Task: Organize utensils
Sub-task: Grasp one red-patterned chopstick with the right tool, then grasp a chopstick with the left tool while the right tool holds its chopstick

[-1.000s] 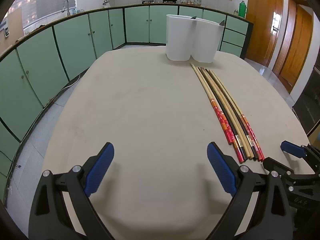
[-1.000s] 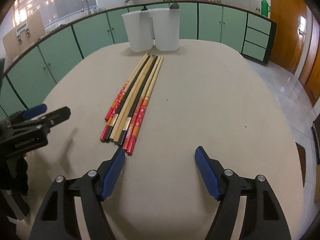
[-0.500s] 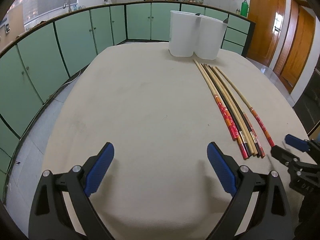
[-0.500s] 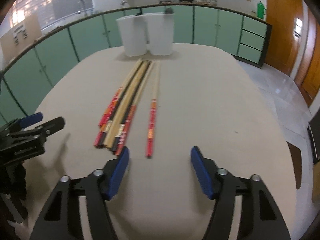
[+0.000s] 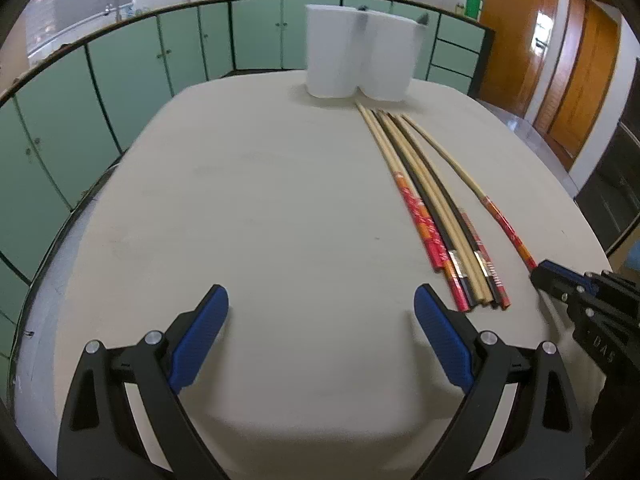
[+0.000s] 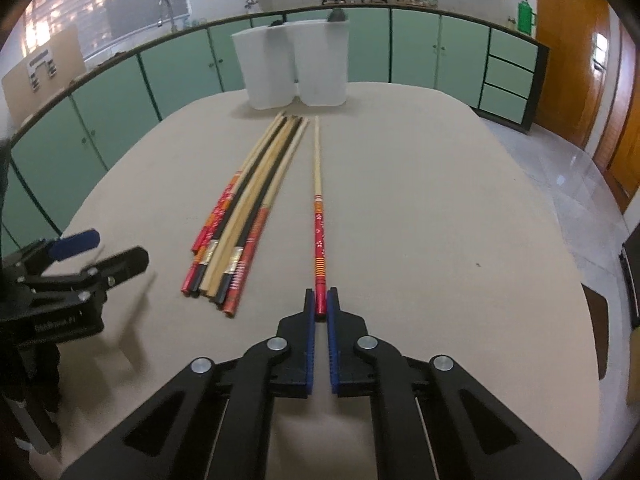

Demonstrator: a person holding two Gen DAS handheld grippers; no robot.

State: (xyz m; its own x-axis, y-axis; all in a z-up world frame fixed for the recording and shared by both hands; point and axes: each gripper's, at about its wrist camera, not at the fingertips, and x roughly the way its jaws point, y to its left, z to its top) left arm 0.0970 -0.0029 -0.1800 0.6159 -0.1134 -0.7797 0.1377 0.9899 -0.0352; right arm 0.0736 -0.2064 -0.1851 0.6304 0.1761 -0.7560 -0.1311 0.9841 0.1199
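Several chopsticks (image 6: 240,216) lie bundled on the beige table (image 6: 420,220), tips toward a white twin-cup holder (image 6: 294,66). One red-handled chopstick (image 6: 319,220) lies apart to their right. My right gripper (image 6: 321,300) is shut on its red near end. In the left wrist view the bundle (image 5: 436,216) and the lone chopstick (image 5: 472,188) sit right of centre, below the holder (image 5: 360,56). My left gripper (image 5: 320,312) is open over bare table with nothing between its fingers. The right gripper (image 5: 560,280) shows at that view's right edge.
Green cabinets (image 5: 132,76) curve around the far and left sides of the table. Wooden doors (image 5: 560,52) stand at the right. The left gripper (image 6: 80,264) appears at the left of the right wrist view, beside the bundle.
One red-handled chopstick has been drawn rightward out of the bundle. The right gripper's jaws went from wide apart to closed on its near end. The left gripper stayed open.
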